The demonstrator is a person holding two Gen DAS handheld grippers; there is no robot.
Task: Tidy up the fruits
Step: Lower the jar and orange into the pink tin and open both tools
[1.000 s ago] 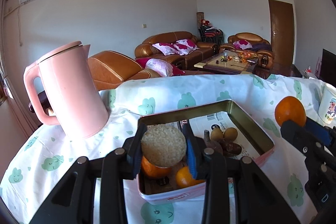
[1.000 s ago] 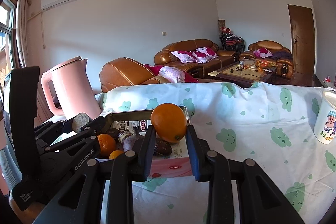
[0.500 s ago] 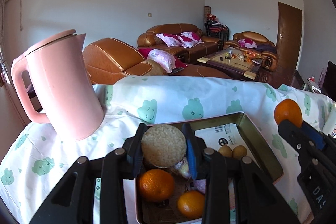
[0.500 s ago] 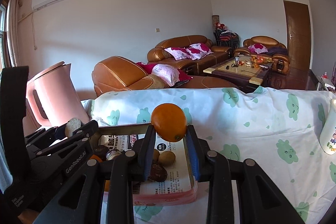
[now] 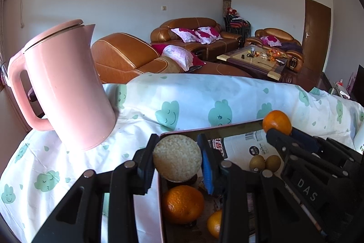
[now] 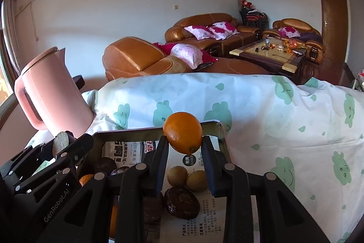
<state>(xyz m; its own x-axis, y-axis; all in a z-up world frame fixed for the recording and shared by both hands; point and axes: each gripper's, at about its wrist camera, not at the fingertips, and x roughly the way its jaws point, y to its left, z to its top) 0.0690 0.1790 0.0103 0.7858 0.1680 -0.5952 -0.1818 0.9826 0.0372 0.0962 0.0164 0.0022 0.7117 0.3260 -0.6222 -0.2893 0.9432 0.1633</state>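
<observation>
The orange point(image 6: 182, 132) is pinched in the right gripper point(image 6: 184, 152), held above the far end of the tin point(image 6: 221, 136). The left gripper point(image 5: 177, 159) pinches a pale round fruit point(image 5: 177, 157) over the tin's left edge. Below them already lie two oranges point(image 5: 182, 204), two kiwis point(image 6: 186, 177) and some dark fruits point(image 6: 182, 202). Both held pieces seemingly remain to be set down. A pink kettle point(image 5: 61, 83) stands beyond to the left.

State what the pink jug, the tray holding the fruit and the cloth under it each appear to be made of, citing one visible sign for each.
Pink jug: probably plastic, with a smooth matte skin, soft sheen and moulded handle.
Tray: looks like thin metal; its inner walls show a dull, brassy reflection, and paper lines its floor.
Cloth: a woven fabric, judging by its creases, draping and printed green faces.
</observation>
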